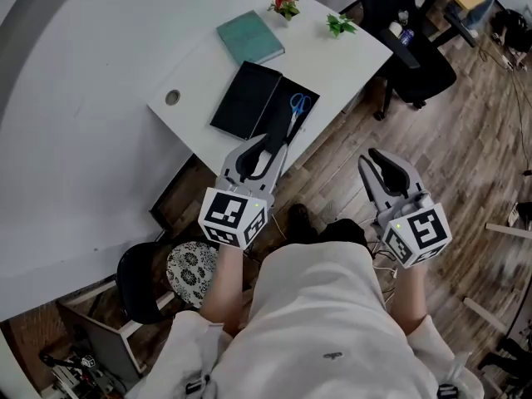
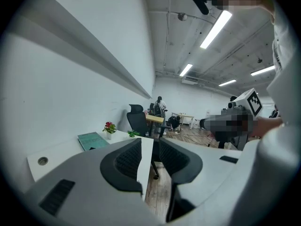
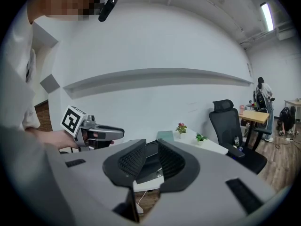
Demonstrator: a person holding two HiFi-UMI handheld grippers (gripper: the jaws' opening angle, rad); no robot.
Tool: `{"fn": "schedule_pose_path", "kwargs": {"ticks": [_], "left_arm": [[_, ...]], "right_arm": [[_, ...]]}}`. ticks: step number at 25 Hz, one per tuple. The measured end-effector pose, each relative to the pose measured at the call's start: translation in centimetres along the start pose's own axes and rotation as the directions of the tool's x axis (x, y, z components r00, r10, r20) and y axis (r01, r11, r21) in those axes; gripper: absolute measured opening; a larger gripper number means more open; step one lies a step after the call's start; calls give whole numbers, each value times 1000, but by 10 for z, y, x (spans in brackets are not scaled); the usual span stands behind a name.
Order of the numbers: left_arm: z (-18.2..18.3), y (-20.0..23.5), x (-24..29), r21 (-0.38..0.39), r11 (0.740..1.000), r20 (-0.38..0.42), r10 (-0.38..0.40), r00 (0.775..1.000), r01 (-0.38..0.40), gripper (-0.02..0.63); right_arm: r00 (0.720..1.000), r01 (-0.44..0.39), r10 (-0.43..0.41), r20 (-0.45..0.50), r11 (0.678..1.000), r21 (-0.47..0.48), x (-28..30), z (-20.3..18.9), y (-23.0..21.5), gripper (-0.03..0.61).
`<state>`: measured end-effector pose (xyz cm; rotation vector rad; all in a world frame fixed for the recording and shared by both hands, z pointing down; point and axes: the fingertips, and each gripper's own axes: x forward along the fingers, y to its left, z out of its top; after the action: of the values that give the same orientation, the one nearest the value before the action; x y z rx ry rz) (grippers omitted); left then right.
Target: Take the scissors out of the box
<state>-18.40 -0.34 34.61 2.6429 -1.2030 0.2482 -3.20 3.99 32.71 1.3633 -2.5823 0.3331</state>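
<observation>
Blue-handled scissors [image 1: 298, 108] lie in the open black box [image 1: 287, 98] on the white desk [image 1: 191, 65]; the box's black lid [image 1: 245, 100] rests beside it on the left. My left gripper [image 1: 268, 142] hovers at the desk's front edge, just short of the box, open with nothing between its jaws. My right gripper [image 1: 372, 156] is off to the right over the wooden floor, also open and empty. In the left gripper view the left gripper [image 2: 151, 147] points past the desk corner. In the right gripper view the right gripper [image 3: 150, 145] points towards the box [image 3: 151, 158].
A teal book [image 1: 250, 36] and two small potted plants [image 1: 285, 5] sit at the desk's far side. A black office chair [image 1: 416, 52] stands right of the desk. A stool with a patterned cushion [image 1: 191, 273] is at lower left.
</observation>
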Motion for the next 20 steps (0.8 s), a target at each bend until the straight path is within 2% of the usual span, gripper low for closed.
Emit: {"fn": "schedule_pose_path", "kwargs": {"ticks": [8,17,20], "left_arm": [[-17,-4,17,-19,999,-50,-42,998,41,126],[-27,10,48,-34,999,-110,-13,994,9,126],[-23,21,66,-24,1000,-125,3,992,-6,126]], "right_arm": [[999,25,-25,-28,999,26,2,-6,-11,84],[1000,10,-10,-4,999,43,26,7,-38,81],[1000,17,-19,24,997,76,40,17,-59,51]]}}
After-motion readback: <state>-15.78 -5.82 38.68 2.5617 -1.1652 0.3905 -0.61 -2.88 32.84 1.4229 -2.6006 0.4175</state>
